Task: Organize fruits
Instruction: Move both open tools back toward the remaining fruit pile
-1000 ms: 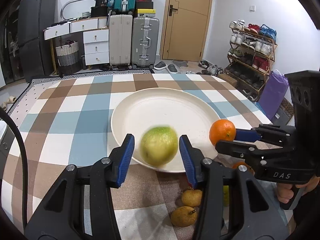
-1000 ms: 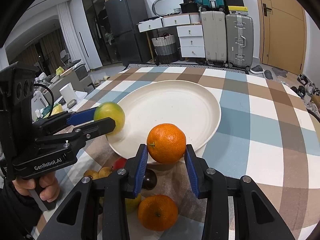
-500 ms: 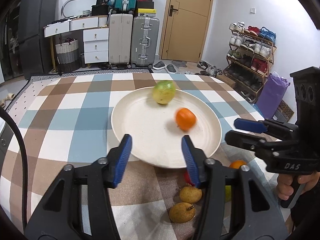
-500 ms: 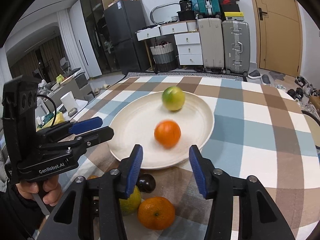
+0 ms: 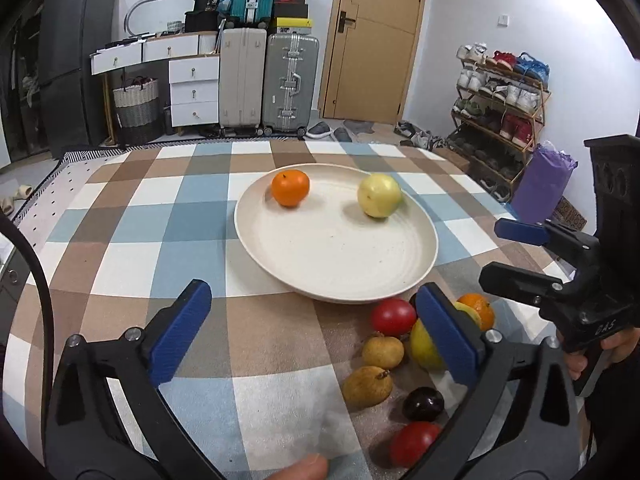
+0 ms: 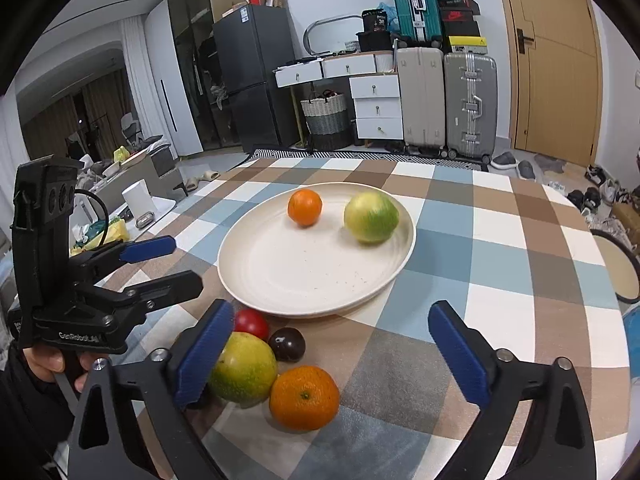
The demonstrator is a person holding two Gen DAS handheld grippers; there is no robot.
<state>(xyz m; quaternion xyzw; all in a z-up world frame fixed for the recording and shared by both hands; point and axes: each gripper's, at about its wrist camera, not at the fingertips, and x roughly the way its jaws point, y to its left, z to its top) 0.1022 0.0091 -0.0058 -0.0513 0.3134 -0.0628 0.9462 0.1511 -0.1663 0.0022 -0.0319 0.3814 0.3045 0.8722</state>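
Left wrist view showed the left tool (image 5: 316,330) with jaws just opened wide, holding nothing; the right tool (image 6: 332,356) likewise. 2 fruits, an orange (image 5: 291,187) and a green citrus (image 5: 379,200), lay on the plate (image 5: 320,276), apparently released; others waited on the worktop (image 5: 132,216).

We see the left gripper's blue pad (image 5: 450,338) hiding most of a yellow-green fruit (image 5: 424,346) and part of the orange (image 5: 478,310) behind it.
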